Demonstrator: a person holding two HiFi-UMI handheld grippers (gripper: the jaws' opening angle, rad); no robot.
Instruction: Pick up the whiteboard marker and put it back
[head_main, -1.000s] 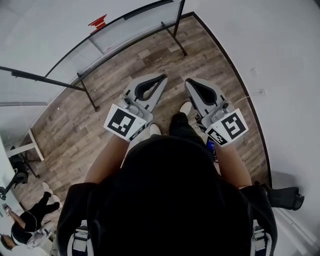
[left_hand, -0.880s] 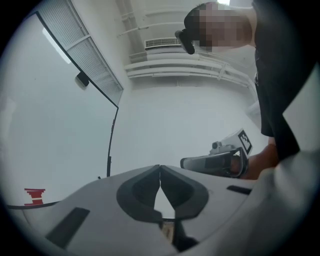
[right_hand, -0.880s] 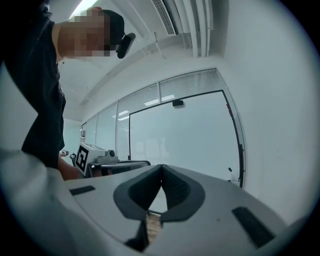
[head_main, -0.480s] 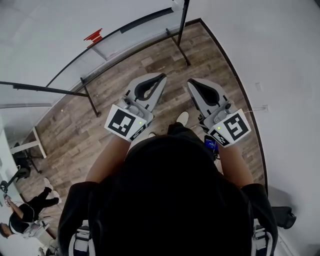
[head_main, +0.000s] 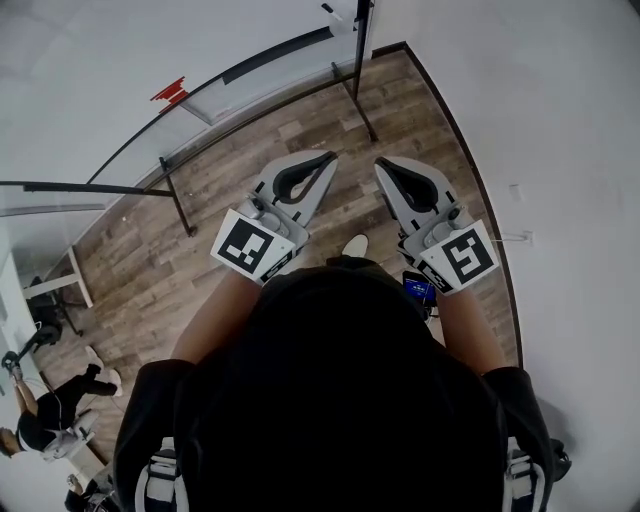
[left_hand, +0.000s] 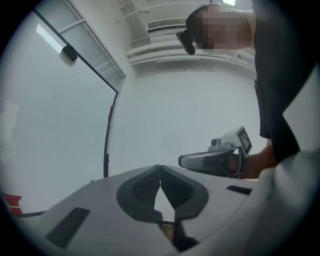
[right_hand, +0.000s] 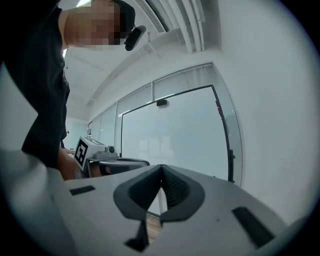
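I see no whiteboard marker in any view. My left gripper (head_main: 328, 157) and right gripper (head_main: 381, 163) are held side by side, level, above the wood floor (head_main: 250, 170). Both are shut, and nothing is between the jaws. A whiteboard (head_main: 120, 70) on a black stand lies ahead, with a small red item (head_main: 168, 92) on it and a dark strip (head_main: 275, 55) along its lower rail. The left gripper view shows its shut tips (left_hand: 160, 167) and the right gripper (left_hand: 212, 160) beside them. The right gripper view shows its shut tips (right_hand: 161, 166) facing the framed board (right_hand: 170, 135).
A white wall (head_main: 560, 150) with a socket (head_main: 515, 190) runs along the right. The board's black stand legs (head_main: 180, 205) rest on the floor. A person (head_main: 40, 425) crouches at the lower left near a white table leg (head_main: 70, 285). My shoe (head_main: 355, 245) shows below the grippers.
I have walked forward: the floor, board and stand have slid down and left in the head view, and the dark object at the right edge has left the frame. Both grippers keep their pose, shut.
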